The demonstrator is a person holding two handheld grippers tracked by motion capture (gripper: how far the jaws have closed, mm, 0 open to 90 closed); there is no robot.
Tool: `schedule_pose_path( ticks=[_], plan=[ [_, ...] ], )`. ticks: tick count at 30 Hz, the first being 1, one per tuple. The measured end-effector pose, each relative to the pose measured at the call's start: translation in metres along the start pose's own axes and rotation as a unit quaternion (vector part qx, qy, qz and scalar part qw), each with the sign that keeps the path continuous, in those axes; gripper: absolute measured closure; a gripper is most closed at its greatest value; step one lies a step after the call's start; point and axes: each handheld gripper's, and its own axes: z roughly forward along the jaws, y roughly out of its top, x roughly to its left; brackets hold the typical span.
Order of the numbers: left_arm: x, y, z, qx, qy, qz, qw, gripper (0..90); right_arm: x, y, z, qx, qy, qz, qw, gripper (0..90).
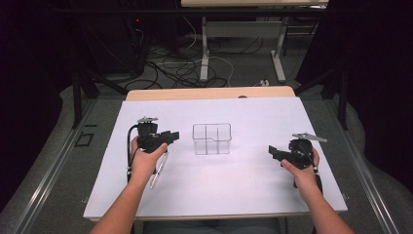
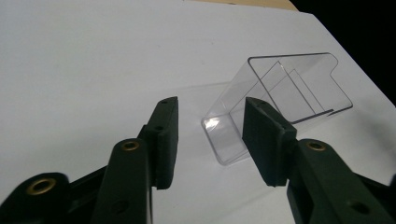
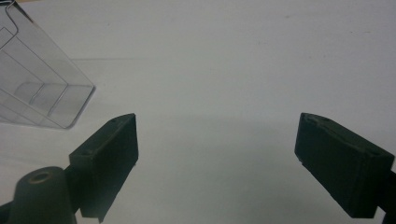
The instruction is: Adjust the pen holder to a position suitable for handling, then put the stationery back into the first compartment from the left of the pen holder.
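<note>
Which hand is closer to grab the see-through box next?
Probably the left. The left hand-held gripper sits near the clear box, jaws open and aimed at it. The right hand-held gripper is farther away.

White table top [image 1: 243, 195] ahead of the jaws; grey floor [image 1: 48, 161] around it; tangled cables [image 1: 180, 68] beyond; white-legged desk [image 1: 243, 29] behind; dark surroundings.

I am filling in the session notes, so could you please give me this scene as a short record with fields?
surface: white sheet on a table
container: clear plastic box with dividers, upright, centre of sheet
pen: silver pen lying beside the left hand
left gripper: open, nothing between the jaws, pointing at the box
right gripper: open wide, nothing between the jaws, right of the box
contact: neither gripper touches the box
</note>
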Motion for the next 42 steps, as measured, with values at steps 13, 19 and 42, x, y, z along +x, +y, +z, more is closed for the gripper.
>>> schedule_pose_path(
  ticks=[13, 19, 42],
  plan=[
    [0.013, -0.008, -0.015, 0.005, 0.000, 0.013, 0.9999, 35.7, -0.001, 0.002, 0.000, -0.003, 0.000, 0.005, 1.0000, 12.9],
    [0.023, -0.007, -0.026, 0.005, 0.020, 0.019, 0.9996, 29.2, 0.000, 0.002, 0.000, -0.004, 0.001, 0.002, 1.0000, 12.9],
    [0.043, -0.021, -0.019, 0.078, 0.051, 0.013, 0.9955, 14.5, 0.000, 0.003, -0.001, -0.002, 0.004, -0.003, 1.0000, 12.9]
  ],
)
